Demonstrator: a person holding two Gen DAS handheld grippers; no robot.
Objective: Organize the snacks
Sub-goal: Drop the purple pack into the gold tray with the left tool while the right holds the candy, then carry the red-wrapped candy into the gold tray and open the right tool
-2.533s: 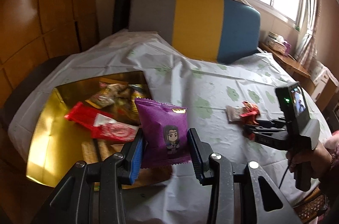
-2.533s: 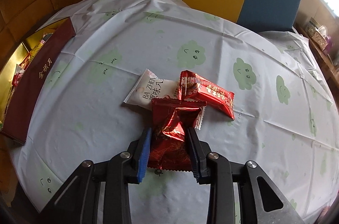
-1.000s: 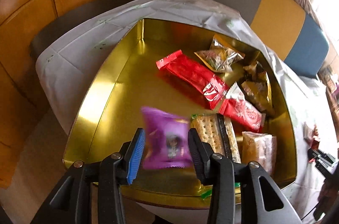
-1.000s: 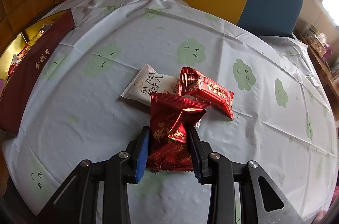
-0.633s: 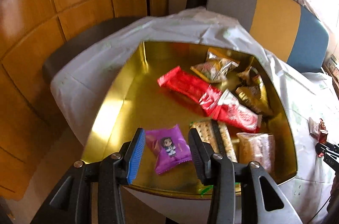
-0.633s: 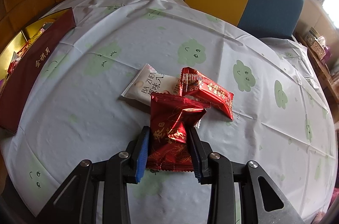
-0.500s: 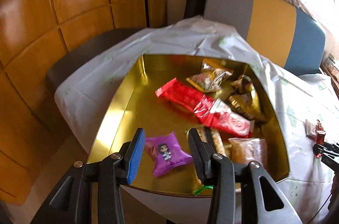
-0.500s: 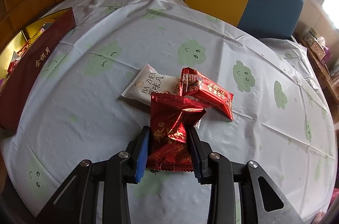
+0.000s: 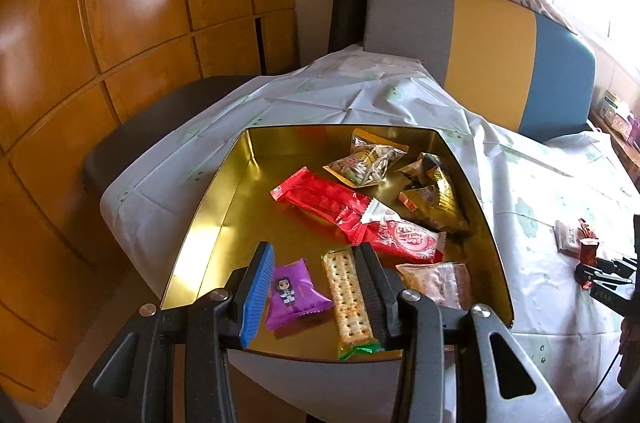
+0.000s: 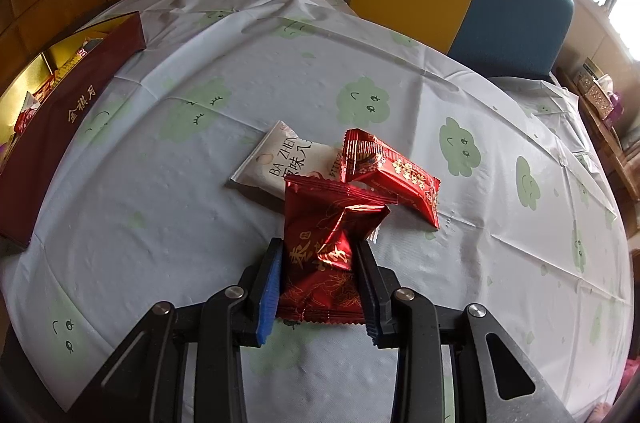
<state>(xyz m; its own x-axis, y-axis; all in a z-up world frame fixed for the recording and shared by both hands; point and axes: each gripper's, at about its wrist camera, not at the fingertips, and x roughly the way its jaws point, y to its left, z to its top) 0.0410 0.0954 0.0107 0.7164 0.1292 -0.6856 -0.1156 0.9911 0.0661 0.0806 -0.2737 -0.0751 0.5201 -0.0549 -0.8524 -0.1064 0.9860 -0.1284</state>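
Right hand-held gripper (image 10: 320, 279) pinches red packet (image 10: 326, 243) by its crumpled sides, which may slip; left hand-held gripper (image 9: 316, 287) open, empty, above gold tin (image 9: 208, 199)

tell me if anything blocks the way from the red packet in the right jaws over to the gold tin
Nothing visible does. The dark red packet is clamped in the right gripper, and only bare tablecloth lies between it and the gold tin.
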